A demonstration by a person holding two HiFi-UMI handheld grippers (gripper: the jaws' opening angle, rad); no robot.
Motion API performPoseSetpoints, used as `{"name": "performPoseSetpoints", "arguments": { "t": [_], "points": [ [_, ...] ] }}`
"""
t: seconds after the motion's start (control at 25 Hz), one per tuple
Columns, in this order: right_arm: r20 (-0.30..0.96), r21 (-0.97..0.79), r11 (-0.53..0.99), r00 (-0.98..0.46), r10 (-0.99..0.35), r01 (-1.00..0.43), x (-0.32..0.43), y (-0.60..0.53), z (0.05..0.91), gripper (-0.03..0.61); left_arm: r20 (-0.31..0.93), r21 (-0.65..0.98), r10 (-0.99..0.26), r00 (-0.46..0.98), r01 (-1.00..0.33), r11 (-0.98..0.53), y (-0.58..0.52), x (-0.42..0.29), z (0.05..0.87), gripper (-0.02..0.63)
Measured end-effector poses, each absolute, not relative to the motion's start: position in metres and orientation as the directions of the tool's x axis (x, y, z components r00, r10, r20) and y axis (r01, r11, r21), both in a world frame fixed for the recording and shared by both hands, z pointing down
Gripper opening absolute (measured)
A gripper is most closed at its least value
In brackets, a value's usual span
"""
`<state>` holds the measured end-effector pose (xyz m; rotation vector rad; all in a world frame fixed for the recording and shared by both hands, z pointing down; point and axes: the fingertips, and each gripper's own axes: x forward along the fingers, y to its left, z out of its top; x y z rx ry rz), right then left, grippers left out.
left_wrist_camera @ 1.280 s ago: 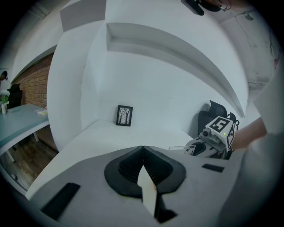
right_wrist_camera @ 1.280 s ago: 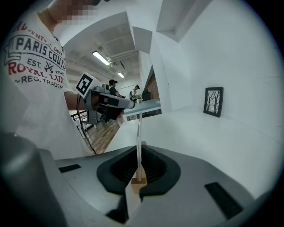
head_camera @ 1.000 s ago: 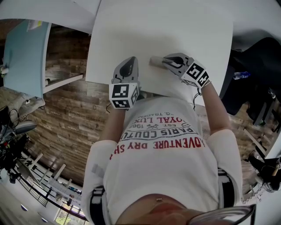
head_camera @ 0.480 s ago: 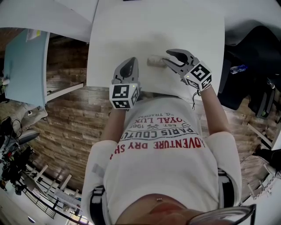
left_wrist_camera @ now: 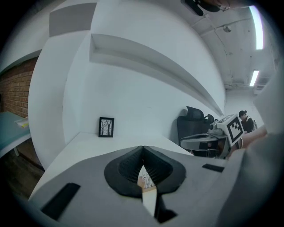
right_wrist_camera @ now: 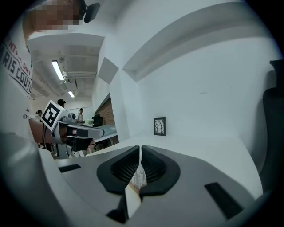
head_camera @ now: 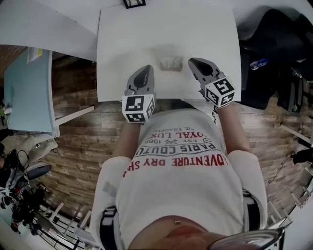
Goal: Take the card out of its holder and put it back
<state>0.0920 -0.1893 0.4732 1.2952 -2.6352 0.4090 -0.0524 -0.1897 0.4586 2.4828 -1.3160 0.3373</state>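
Observation:
A small pale card holder point(head_camera: 171, 63), with what looks like the card standing in it, sits on the white table point(head_camera: 122, 44) between my two grippers. My left gripper point(head_camera: 145, 67) rests near the table's front edge, left of the holder, with its jaws together and nothing in them. My right gripper point(head_camera: 194, 62) is just right of the holder and apart from it. Its jaws are closing, the tips nearly meet, and nothing is between them. In the left gripper view the left gripper point(left_wrist_camera: 143, 148) is shut. The right gripper view shows the right gripper point(right_wrist_camera: 140, 148) with its tips almost touching.
A small black-framed picture point(head_camera: 133, 3) stands at the table's far edge and also shows as the framed picture point(left_wrist_camera: 106, 127) and framed picture point(right_wrist_camera: 159, 126). A black office chair point(head_camera: 274, 44) is beyond the table's right side. Brick-patterned floor lies to the left.
The right gripper was shut at the holder, opened beside it, then drew back to the right and closed with nothing in it. The left gripper stayed put.

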Motion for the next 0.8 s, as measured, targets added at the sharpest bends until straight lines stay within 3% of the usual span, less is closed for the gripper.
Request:
{"name": "performPoseSetpoints", "arguments": {
  "t": [0.48,0.8],
  "points": [
    [0.298,-0.09,0.241,-0.257,-0.919,-0.966,0.101,-0.134,0.473,0.026,0.297,0.152,-0.719,0.629,-0.774,-0.614,-0.144,-0.054,0.444,0.025],
    [0.294,-0.087,0.131,-0.151,-0.944,-0.987,0.098,-0.112,0.47,0.025,0.281,0.16,-0.713,0.642,-0.764,-0.625,-0.131,-0.064,0.441,0.025]
  ]
}}
